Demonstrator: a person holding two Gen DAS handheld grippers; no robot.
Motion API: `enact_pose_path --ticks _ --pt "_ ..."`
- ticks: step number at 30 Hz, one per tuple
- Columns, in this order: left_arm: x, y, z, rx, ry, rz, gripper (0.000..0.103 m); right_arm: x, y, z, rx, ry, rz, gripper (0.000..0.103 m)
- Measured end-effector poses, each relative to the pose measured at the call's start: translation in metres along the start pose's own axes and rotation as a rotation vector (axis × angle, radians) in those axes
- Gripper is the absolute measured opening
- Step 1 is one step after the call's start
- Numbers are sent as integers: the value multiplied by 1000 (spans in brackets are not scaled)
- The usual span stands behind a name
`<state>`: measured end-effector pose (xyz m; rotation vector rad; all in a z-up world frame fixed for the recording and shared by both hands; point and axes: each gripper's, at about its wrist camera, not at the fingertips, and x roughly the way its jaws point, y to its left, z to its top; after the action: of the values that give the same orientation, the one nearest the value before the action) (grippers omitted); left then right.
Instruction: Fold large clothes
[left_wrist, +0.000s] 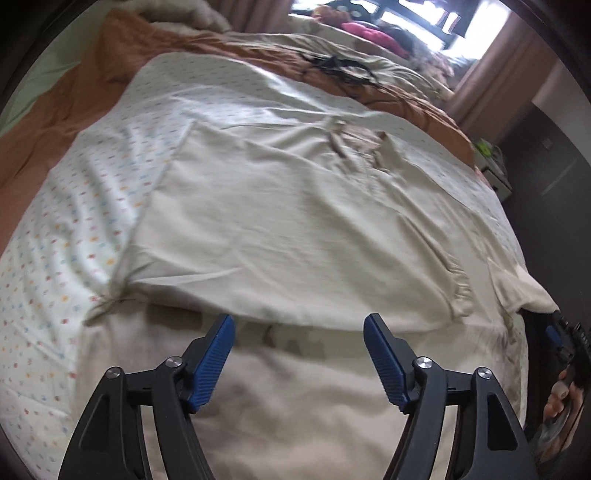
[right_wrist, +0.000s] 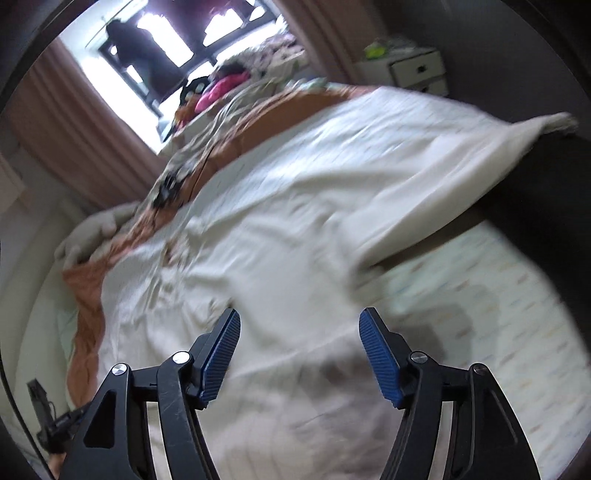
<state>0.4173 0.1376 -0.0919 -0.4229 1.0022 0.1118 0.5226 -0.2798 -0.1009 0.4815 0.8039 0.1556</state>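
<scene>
A large cream garment (left_wrist: 295, 206) lies spread flat on the bed, its collar and placket toward the far side and a short sleeve (left_wrist: 517, 280) at the right. My left gripper (left_wrist: 299, 319) hovers open over the garment's near edge, with nothing between its blue pads. In the blurred right wrist view the same garment (right_wrist: 266, 266) fills the middle, and a cream flap (right_wrist: 480, 155) reaches out to the right. My right gripper (right_wrist: 301, 314) hangs open above the cloth, with nothing between its pads.
A white sheet with small coloured dots (left_wrist: 74, 221) covers the bed under the garment, over an orange blanket (left_wrist: 74, 99). A black cord (left_wrist: 340, 66) and a pile of clothes (left_wrist: 373, 35) lie at the far end. A white nightstand (right_wrist: 417, 70) stands beside the bed. A hand (left_wrist: 561, 395) shows at the right edge.
</scene>
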Motion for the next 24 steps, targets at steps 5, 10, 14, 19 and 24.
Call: enact_pose_path --ticks 5,10,14,19,24 --pt "14 -32 -1 19 11 -15 75 -31 -51 32 50 -70 -34 67" --pt "27 -62 -1 48 17 -22 75 -54 -98 63 99 -123 -72 67" --pt "41 -80 1 58 30 -26 75 -62 -124 82 140 -148 -84 65" --pt "69 -105 3 86 59 -21 75 -62 -158 106 193 -155 -102 63" --pt "99 -125 6 111 92 -25 75 -56 -188 132 239 -158 -124 63"
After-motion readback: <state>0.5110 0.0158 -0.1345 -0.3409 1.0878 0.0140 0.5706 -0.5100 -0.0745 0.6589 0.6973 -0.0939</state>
